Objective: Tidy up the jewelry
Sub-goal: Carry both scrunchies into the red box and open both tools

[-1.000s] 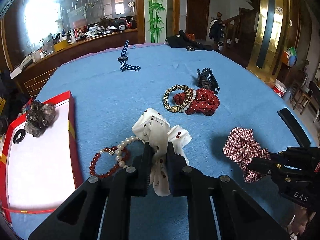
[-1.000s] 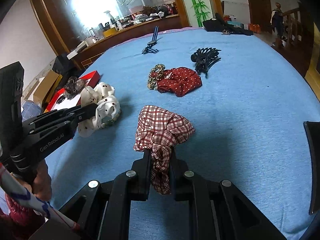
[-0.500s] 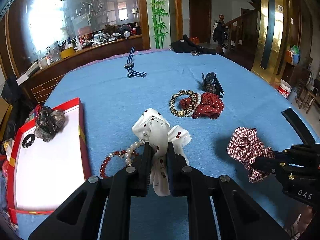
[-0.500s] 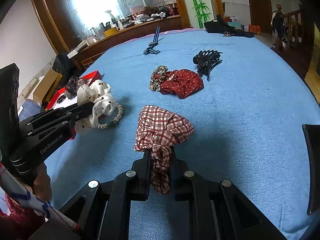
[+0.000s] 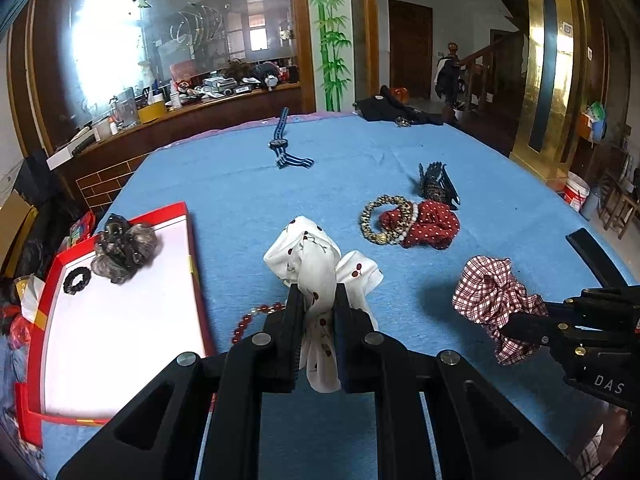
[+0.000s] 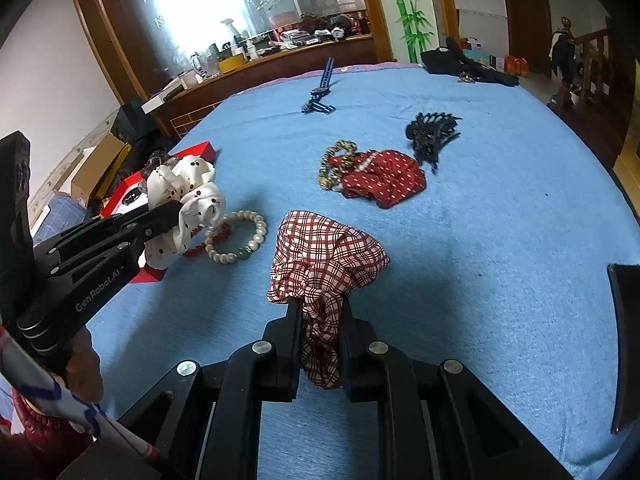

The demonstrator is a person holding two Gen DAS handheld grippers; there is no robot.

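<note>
Blue tablecloth [image 5: 240, 184] beneath left gripper [image 5: 316, 300] clamping white scrunchie [image 5: 316, 264], right gripper [image 6: 320, 312] clamping plaid scrunchie [image 6: 324, 252].

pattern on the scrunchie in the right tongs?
Red-and-white plaid scrunchie, clearest in the right wrist view.

Table cloth [image 5: 248, 184]: plain light blue.
Scrunchie [image 5: 320, 268] in black left gripper [image 5: 318, 312]: white, small dark-red cherry print.
Scrunchie [image 6: 324, 260] in black right gripper [image 6: 320, 320]: dark-red and white plaid.
Third scrunchie [image 6: 384, 180]: dark red, white polka dots.
Bracelet [image 5: 380, 220] beside it: leopard-spotted, gold and black.
Pearl bracelet [image 6: 236, 238]: off-white beads, one green bead.
Bead bracelet [image 5: 248, 322]: glossy red.
Hair claw [image 6: 430, 132]: black.
Tray [image 5: 192, 248]: red rim, white floor; holds grey-brown scrunchie [image 5: 120, 252] and black hair tie [image 5: 77, 281].
Watch [image 5: 282, 142]: navy strap, lighter blue stripes.
</note>
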